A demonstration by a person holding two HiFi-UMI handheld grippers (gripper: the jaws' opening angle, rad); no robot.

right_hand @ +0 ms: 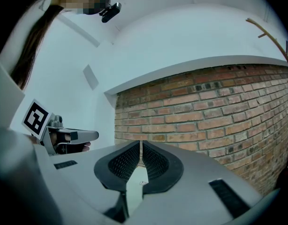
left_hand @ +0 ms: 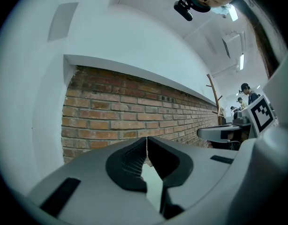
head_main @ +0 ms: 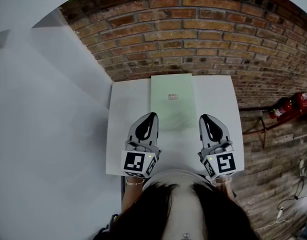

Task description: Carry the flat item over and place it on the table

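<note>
A pale green flat sheet [head_main: 172, 101] with a small label lies flat on the white table [head_main: 128, 114], its far edge toward the brick wall. My left gripper [head_main: 152, 115] hovers at the sheet's near left edge; its jaws are shut and nothing shows between them [left_hand: 147, 142]. My right gripper [head_main: 203, 117] is just right of the sheet, over bare tabletop, also shut and empty [right_hand: 140, 146]. Both point toward the wall. Each gripper view shows a strip of pale surface below the closed tips.
A brick wall [head_main: 193, 34] runs along the table's far edge. A white wall [head_main: 48, 109] stands at the left. To the right, a red fire extinguisher [head_main: 288, 106] lies on the wooden floor. People [left_hand: 247, 95] stand far off in the left gripper view.
</note>
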